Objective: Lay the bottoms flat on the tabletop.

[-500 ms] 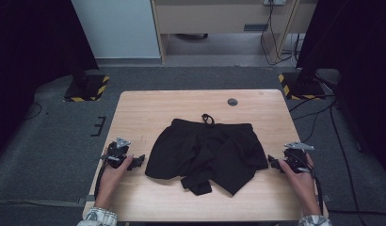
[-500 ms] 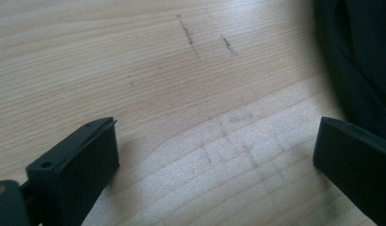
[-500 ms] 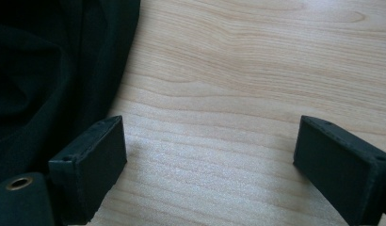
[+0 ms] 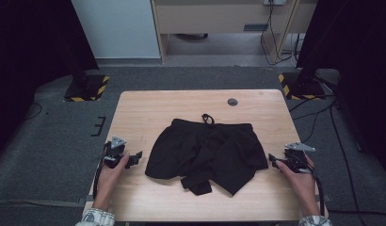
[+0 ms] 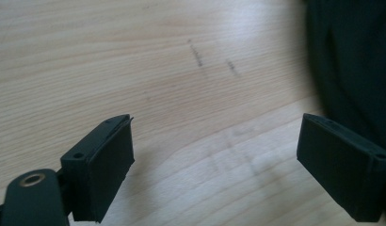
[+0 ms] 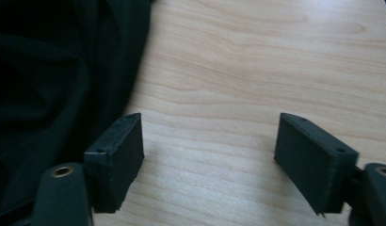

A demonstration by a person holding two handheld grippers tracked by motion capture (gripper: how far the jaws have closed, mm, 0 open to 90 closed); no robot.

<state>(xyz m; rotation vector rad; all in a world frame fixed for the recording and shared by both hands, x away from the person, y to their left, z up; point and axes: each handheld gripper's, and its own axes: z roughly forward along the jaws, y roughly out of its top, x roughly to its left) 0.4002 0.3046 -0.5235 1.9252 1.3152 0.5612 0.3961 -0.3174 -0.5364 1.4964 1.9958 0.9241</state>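
- The table [image 4: 134, 108] is the largest thing here, a pale wooden top with bare grain at both sides; everything below is placed relative to the shorts.
- The shorts [image 4: 205, 153] lie in the middle of the table, black, waistband toward the far edge and legs toward the person. They are rumpled, with folds across the front and a loose flap of one leg [image 4: 197, 184] bunched at the near side.
- Handling, as a judgement: the cloth looks thin, light and limp, so it will sag and drape from any point lifted, will not break, and may slide a little on the smooth wood. A pinch on a single layer at an outer hem or at a waistband corner should hold best; a pinch in the creased middle is likely to catch several layers at once.
- The left gripper [image 4: 136, 157] sits just left of the shorts, jaws spread wide with only bare wood between them, grasping nothing; the left leg's edge is just beyond its jaw tips.
- The right gripper [image 4: 273, 161] sits just right of the shorts, jaws likewise apart and empty, one jaw just beside the right leg's hem [image 6: 130, 80].
- The drawstring [image 4: 207, 117] loops out beyond the waistband on the far side and could snag or trail.
- A small dark round disc [image 4: 232, 101] lies farther off, near the far edge, well apart from the cloth.
- Nothing stands between either gripper and the hems.
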